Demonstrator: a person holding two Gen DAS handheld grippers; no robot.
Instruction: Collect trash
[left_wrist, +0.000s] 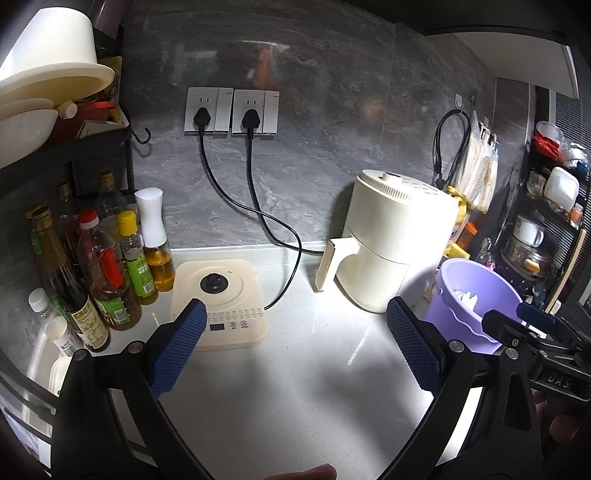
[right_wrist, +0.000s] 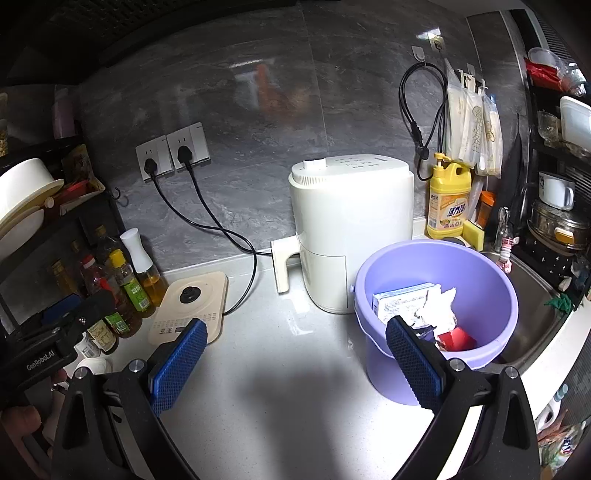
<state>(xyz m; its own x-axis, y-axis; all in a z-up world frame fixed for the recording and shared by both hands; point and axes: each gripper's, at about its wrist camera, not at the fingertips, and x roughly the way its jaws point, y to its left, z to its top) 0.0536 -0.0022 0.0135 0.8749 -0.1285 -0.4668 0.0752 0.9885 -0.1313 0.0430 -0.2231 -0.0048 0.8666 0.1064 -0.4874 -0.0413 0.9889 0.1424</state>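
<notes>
A purple bucket (right_wrist: 476, 280) stands on the white counter beside the sink; it also shows in the left wrist view (left_wrist: 465, 291). Inside it lie a light blue carton (right_wrist: 402, 299), crumpled white paper (right_wrist: 439, 306) and a red scrap (right_wrist: 458, 338). My right gripper (right_wrist: 295, 354) is open and empty, held above the counter just left of the bucket, its right finger in front of the bucket's wall. My left gripper (left_wrist: 295, 343) is open and empty above the counter, in front of the cream kettle base (left_wrist: 221, 295). The right gripper's tip (left_wrist: 517, 321) shows in the left wrist view at the bucket's rim.
A white air fryer (right_wrist: 351, 229) stands behind the bucket. Several oil and sauce bottles (left_wrist: 107, 266) line the left side under a black rack. Two black cords (left_wrist: 258, 206) run from the wall sockets. A yellow detergent bottle (right_wrist: 448, 199) and a steel sink (right_wrist: 532, 314) are at the right.
</notes>
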